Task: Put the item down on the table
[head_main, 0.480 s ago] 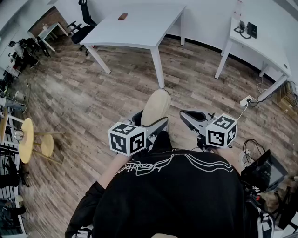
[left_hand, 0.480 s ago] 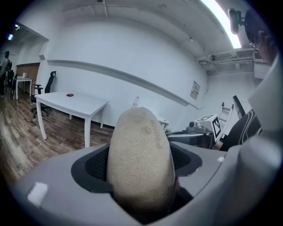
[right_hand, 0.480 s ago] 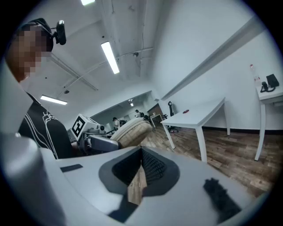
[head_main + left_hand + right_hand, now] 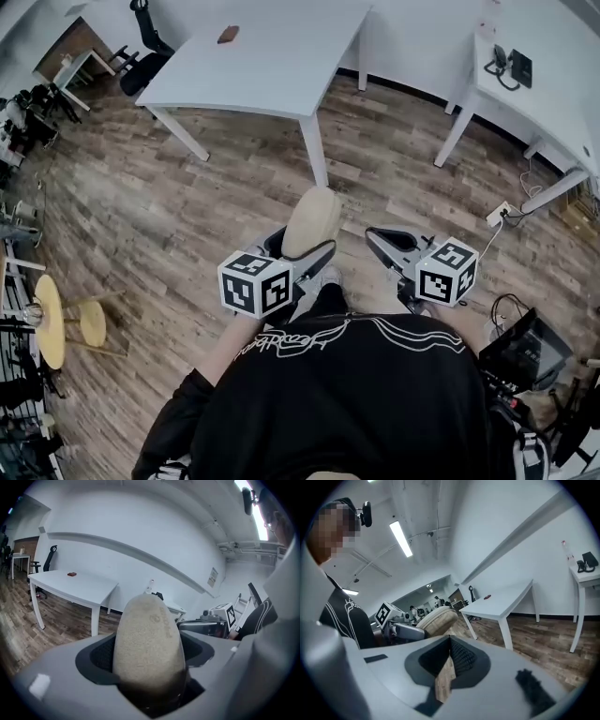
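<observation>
My left gripper [image 4: 302, 251] has its 2 jaws spread wide and clamped on the beige oval item [image 4: 148, 638], 1 pad pressing on each of its flanks. The item stands up between the jaws, its rounded, grainy end poking out well past the tips and pointing away from me. It hangs in the air over the wood floor [image 4: 187, 206], touching nothing but my jaws. The white table [image 4: 262, 66] stands ahead of this gripper and a little to its left, well apart from the item; a small reddish-brown thing [image 4: 227, 35] lies near the table's far edge. My right gripper [image 4: 450, 641] hangs just beside the left one, at about the same height, its 2 jaws drawn together at the tips, with nothing between them but a thin sliver of floor showing through.
</observation>
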The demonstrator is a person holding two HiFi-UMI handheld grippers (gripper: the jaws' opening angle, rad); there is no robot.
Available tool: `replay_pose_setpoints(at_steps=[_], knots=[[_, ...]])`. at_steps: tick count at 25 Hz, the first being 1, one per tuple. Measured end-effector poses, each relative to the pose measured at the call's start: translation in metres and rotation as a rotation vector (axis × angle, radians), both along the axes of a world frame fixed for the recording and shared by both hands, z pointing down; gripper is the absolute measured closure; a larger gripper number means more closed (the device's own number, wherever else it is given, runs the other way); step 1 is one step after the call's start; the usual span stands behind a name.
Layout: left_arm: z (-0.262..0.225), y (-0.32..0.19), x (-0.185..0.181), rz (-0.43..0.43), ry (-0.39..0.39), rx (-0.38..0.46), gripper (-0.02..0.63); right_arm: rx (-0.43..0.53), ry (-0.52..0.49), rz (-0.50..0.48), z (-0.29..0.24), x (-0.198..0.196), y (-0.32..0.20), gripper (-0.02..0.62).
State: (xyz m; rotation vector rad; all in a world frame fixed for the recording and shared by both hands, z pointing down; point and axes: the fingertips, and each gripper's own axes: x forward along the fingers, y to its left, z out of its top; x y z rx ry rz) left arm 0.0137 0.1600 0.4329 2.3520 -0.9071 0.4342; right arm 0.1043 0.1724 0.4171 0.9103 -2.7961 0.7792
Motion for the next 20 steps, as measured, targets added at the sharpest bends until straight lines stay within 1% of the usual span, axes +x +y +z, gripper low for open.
replay_pose_setpoints(at_steps=[3, 6, 10, 13, 16, 20], knots=[[-0.001, -0.059, -0.019, 0.0, 0.001, -0.002, 0.212, -0.008, -0.014, -0.016, -0.003, -0.026, -0.06, 0.588], [-0.002, -0.115, -0.042, -0.002, 0.002, 0.005, 0.212, 0.001, 0.007, -0.043, -0.006, -0.056, -0.119, 0.588], [-0.004, -0.173, -0.064, -0.002, -0.001, 0.025, 0.212, 0.017, 0.023, -0.072, -0.015, -0.085, -0.176, 0.588], [-0.006, -0.2, -0.078, 0.001, -0.023, 0.048, 0.212, 0.023, 0.048, -0.073, -0.018, -0.095, -0.201, 0.588], [-0.007, -0.215, -0.086, -0.008, -0.011, 0.048, 0.212, 0.015, 0.054, -0.057, -0.018, -0.095, -0.216, 0.588], [-0.007, -0.234, -0.086, -0.019, -0.009, 0.048, 0.212, -0.002, 0.042, -0.061, -0.015, -0.095, -0.23, 0.588]])
